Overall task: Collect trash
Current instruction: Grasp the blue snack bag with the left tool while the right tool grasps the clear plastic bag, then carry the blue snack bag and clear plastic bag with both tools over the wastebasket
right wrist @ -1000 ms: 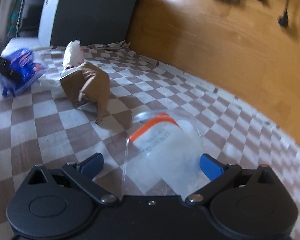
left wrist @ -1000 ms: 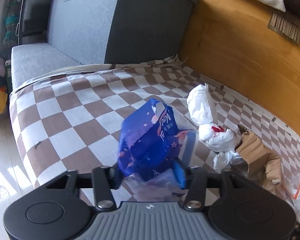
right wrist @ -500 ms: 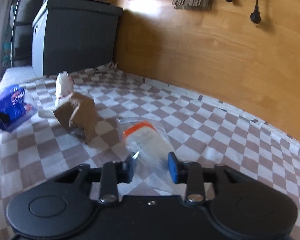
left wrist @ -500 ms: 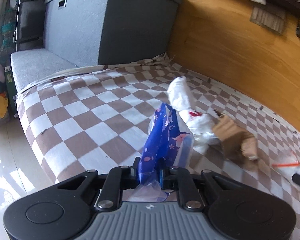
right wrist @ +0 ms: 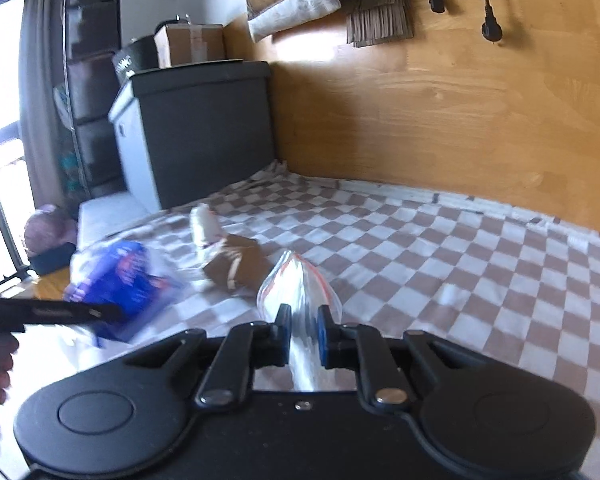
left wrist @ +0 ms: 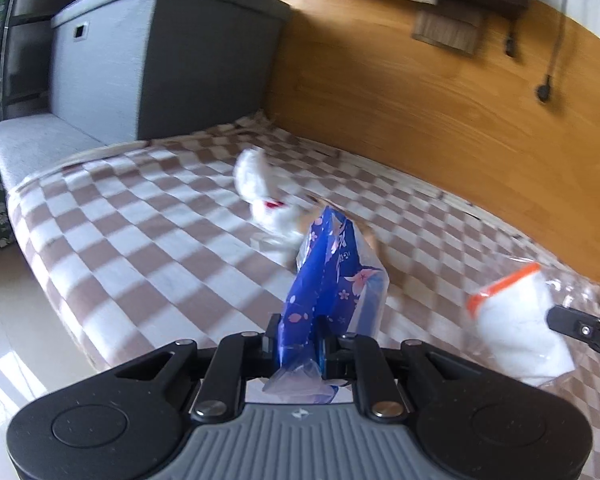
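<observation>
My left gripper [left wrist: 298,338] is shut on a blue flowered tissue wrapper [left wrist: 328,276] and holds it above the checkered blanket [left wrist: 140,240]. My right gripper [right wrist: 302,332] is shut on a clear zip bag with an orange strip [right wrist: 300,280], also lifted; the bag shows in the left wrist view [left wrist: 516,320]. The blue wrapper shows in the right wrist view [right wrist: 120,280] at the left. A crumpled white plastic bag [left wrist: 260,184] and a torn brown paper bag [right wrist: 240,264] lie on the blanket beyond both grippers.
A dark grey storage box [left wrist: 160,60] stands at the far end of the grey bench [left wrist: 32,144]. A wooden wall panel [left wrist: 440,112] runs along the blanket's far side. Shiny floor [left wrist: 12,320] lies off the blanket's left edge.
Both grippers closed on their items and lifted them off the blanket. Both views have pulled back and up, and the two grippers have come closer together.
</observation>
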`<control>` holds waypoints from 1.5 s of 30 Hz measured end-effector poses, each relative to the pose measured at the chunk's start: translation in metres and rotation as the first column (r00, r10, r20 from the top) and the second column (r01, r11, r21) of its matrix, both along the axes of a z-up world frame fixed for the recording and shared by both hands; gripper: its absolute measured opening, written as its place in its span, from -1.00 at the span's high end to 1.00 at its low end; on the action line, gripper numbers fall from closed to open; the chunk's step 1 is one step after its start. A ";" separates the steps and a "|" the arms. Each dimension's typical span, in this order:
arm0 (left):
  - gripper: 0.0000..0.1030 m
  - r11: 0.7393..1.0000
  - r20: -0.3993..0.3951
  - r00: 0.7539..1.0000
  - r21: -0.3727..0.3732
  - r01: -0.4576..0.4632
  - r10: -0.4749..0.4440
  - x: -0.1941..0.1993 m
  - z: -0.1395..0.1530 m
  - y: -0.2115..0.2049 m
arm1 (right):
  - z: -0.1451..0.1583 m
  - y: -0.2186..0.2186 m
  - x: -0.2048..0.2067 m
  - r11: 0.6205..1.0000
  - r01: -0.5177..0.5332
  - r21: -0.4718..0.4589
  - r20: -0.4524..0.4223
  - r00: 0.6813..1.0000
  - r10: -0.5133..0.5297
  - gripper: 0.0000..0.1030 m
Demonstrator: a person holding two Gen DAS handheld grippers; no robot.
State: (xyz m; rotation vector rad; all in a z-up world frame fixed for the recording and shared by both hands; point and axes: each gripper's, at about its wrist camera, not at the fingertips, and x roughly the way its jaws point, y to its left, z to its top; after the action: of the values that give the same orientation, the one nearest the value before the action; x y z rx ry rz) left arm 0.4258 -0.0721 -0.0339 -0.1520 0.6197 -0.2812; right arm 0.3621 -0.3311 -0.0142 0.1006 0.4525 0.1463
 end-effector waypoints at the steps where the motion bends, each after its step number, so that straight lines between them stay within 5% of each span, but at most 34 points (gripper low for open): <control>1: 0.67 1.000 -0.003 1.000 -0.004 0.012 -0.012 -0.005 -0.001 -0.006 | 0.001 -0.002 -0.004 1.000 -0.010 0.022 -0.011 1.000 0.010 0.74; 14: 0.67 0.995 -0.033 0.995 0.016 0.095 -0.094 -0.018 -0.015 -0.073 | -0.019 -0.020 -0.019 0.991 -0.025 0.133 -0.083 0.996 0.037 0.70; 23: 0.67 0.992 -0.053 0.991 0.031 0.124 -0.122 -0.012 -0.027 -0.090 | -0.035 -0.026 -0.005 0.982 0.012 0.190 -0.152 0.988 0.018 0.40; 45: 0.71 0.990 0.094 0.995 0.141 0.015 -0.029 -0.061 0.026 -0.027 | -0.009 0.014 -0.034 0.997 -0.004 0.080 -0.044 0.999 0.007 0.58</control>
State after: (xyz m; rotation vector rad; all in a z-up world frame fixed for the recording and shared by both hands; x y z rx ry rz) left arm 0.3648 -0.0995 -0.0074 0.0037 0.5439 -0.2637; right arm 0.3282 -0.3173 -0.0233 0.1814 0.4915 0.1680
